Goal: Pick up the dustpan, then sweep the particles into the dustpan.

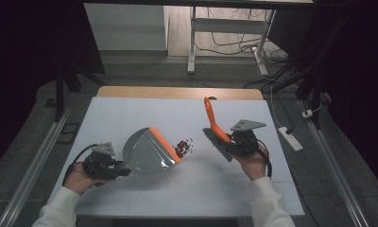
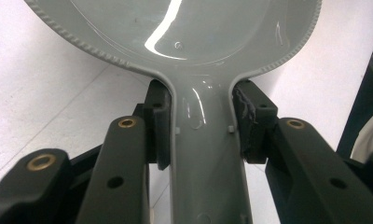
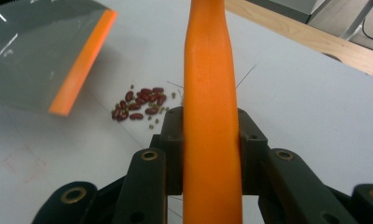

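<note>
A grey dustpan (image 1: 147, 152) with an orange lip lies on the white table, its lip facing right. My left gripper (image 1: 112, 169) is shut on the dustpan's handle (image 2: 205, 140), the pads pressing both sides. A small pile of red beans (image 1: 183, 146) and a few tiny greenish ones sits just right of the lip; the beans (image 3: 139, 106) lie between lip (image 3: 84, 60) and brush. My right gripper (image 1: 235, 141) is shut on the orange handle of a brush (image 1: 214, 120), which rises up and away. The orange handle (image 3: 211, 121) runs between its jaws.
The white table (image 1: 130, 113) has a wooden strip along its far edge. A power strip (image 1: 290, 138) and cables lie on the floor to the right. A desk frame (image 1: 193, 42) stands beyond the table. A faint red square outline (image 3: 24, 162) marks the tabletop.
</note>
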### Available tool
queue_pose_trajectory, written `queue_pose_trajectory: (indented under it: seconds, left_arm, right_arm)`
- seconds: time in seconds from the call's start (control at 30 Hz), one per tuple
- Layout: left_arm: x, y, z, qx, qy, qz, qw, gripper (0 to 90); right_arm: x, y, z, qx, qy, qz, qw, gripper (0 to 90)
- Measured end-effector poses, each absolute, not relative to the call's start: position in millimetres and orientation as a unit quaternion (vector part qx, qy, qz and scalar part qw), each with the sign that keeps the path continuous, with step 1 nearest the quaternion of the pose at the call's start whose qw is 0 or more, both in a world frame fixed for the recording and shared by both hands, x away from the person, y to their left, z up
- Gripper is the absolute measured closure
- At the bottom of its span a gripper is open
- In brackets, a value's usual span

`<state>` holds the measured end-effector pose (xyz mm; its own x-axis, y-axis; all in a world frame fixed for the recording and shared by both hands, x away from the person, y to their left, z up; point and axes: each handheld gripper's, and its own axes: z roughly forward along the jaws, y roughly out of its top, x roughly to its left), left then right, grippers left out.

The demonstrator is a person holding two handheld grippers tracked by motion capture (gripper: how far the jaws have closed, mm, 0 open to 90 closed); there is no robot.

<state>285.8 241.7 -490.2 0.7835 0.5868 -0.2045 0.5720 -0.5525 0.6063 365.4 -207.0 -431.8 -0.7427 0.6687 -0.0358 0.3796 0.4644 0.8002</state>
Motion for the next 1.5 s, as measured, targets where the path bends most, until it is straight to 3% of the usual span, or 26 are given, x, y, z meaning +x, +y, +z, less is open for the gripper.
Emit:
queue_pose_trajectory:
  seconds: [0.7, 1.5]
  left_arm:
    - [280, 230, -497, 0.896, 0.303, -0.007, 0.326, 62.0]
    - [286, 227, -502, 0.895, 0.314, -0.016, 0.315, 62.0]
  right_arm:
    - [383, -188, -435, 0.301, 0.839, 0.421, 0.17, 69.3]
    - [420, -154, -458, 0.302, 0.854, 0.391, 0.163, 69.3]
